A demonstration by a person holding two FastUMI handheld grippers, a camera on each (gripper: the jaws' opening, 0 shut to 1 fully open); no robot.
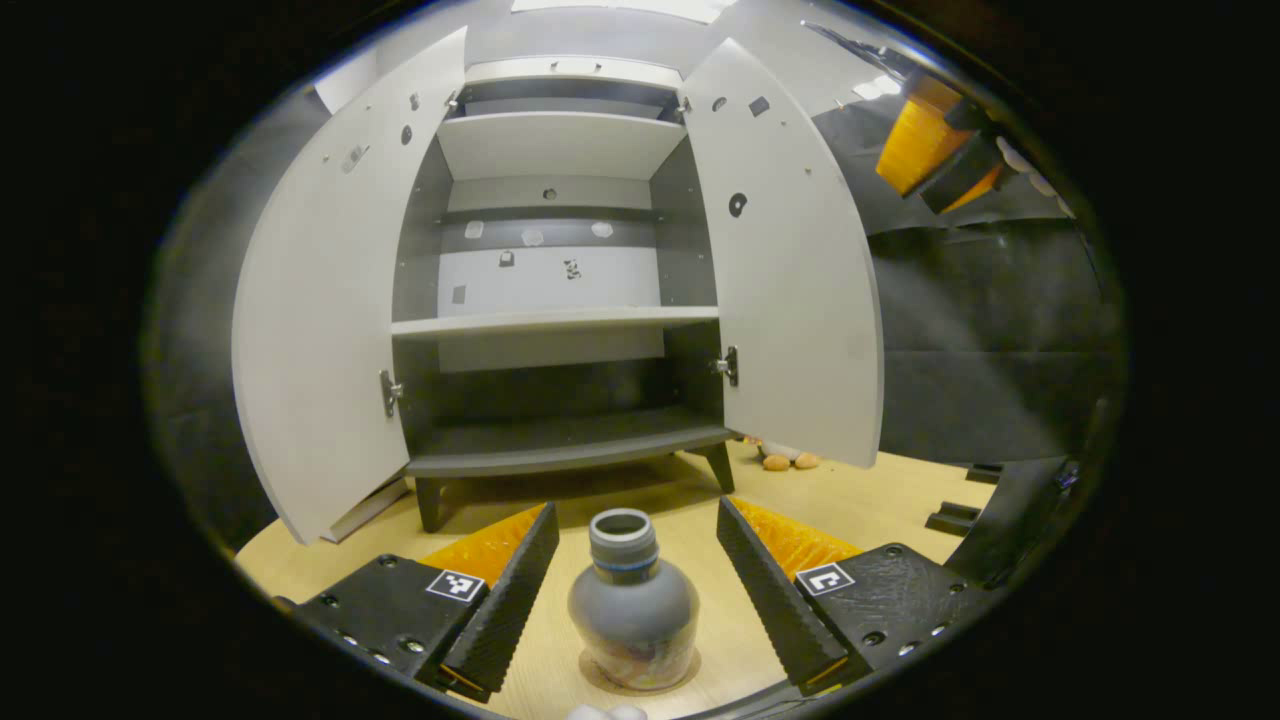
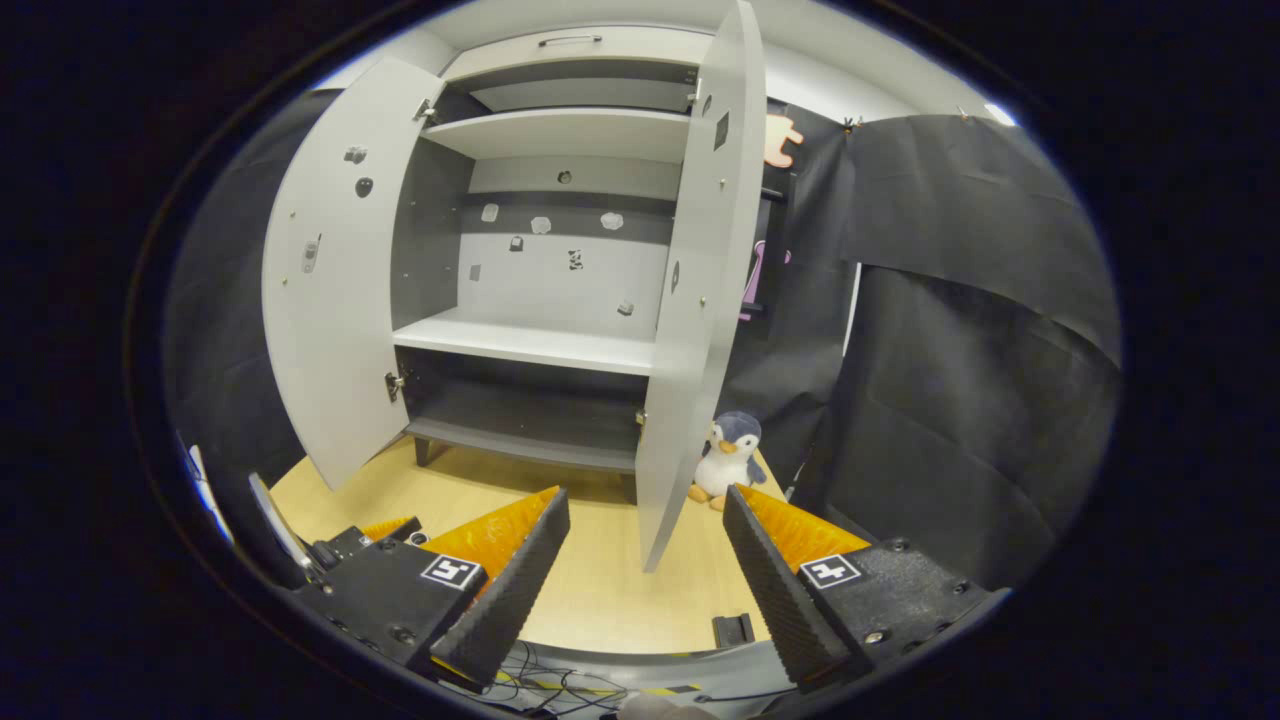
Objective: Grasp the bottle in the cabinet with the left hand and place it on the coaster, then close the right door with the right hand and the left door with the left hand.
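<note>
A grey bottle [image 1: 633, 610] with an open neck stands upright on a round brown coaster [image 1: 590, 667] on the wooden table. My left gripper [image 1: 635, 512] is open, a finger on each side of the bottle and neither touching it. Behind it stands the white cabinet [image 1: 555, 322] with bare shelves; its left door [image 1: 320, 330] and right door [image 1: 795, 280] are swung wide. My right gripper [image 2: 645, 495] is open and holds nothing, pointing at the edge of the right door [image 2: 690, 300]. It also hangs high at the upper right [image 1: 935, 150] in the left gripper view.
A penguin plush [image 2: 728, 455] sits on the table beside the right door. Small black blocks [image 1: 955, 518] lie on the table to the right, another [image 2: 733, 630] near the front edge. Cables [image 2: 560, 685] run below that edge. Black cloth walls close in the right side.
</note>
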